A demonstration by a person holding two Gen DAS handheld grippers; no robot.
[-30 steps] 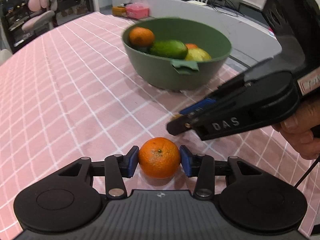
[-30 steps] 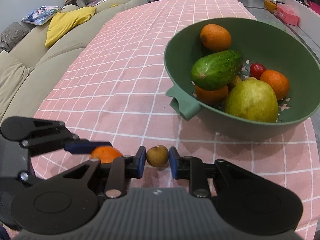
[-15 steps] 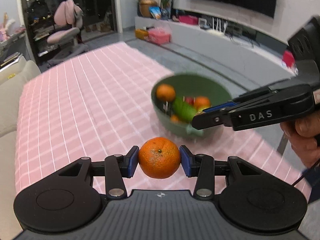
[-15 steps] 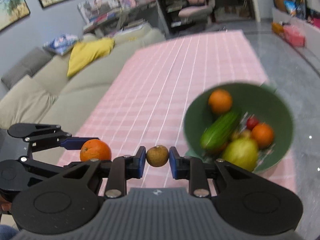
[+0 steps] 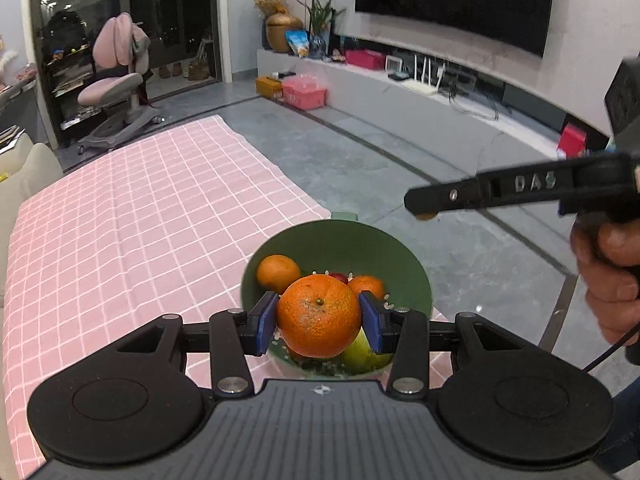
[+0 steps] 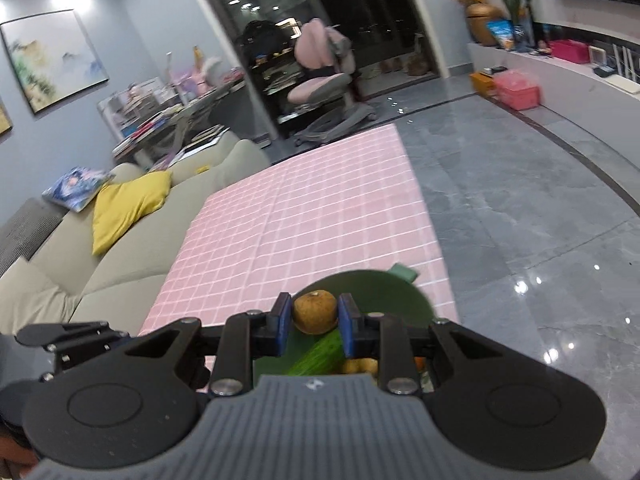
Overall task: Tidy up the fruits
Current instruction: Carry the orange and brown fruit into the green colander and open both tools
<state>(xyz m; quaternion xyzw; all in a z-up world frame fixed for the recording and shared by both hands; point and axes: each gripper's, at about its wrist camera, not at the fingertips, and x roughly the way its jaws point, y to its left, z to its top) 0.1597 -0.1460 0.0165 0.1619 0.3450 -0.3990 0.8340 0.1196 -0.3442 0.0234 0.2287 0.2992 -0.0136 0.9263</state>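
**Two fruits in the air above the green bowl**

The left gripper [image 5: 319, 317] is clamped on a bright tangerine [image 5: 319, 316], blue pads pressed to both sides of it, stem dimple facing the camera. The fruit hangs clear of the table, directly over the green bowl [image 5: 416, 276], which sits at the near corner of the pink checked tablecloth [image 5: 132, 216].

Down in the bowl, from the left wrist view, there is an orange [image 5: 278, 273] against the far-left wall, a second orange [image 5: 366, 285] peeking out behind the held tangerine, a sliver of something red [image 5: 340, 277] between them, and a yellow-green pear [image 5: 362, 354] at the near edge. White specks are scattered across the bowl's floor.

Over to the right side: the right gripper [image 6: 314, 316] is closed tight on a small brown fruit [image 6: 315, 312], round and russet-skinned, pinched squarely between the blue pads. It too is held above the bowl [image 6: 384, 292], with a cucumber [image 6: 318, 356] lying in the bowl just below it. From the left wrist view, that same gripper [image 5: 424, 209] shows side-on at the right, high over the grey floor [image 5: 400, 160] beyond the bowl's far rim, with the person's hand [image 5: 608, 272] wrapped around its handle.

Beyond the table, a beige sofa [image 6: 80, 264] with a yellow cushion [image 6: 128, 206] runs along the cloth's left edge, and a pink chair [image 6: 324, 76] stands at the far end.
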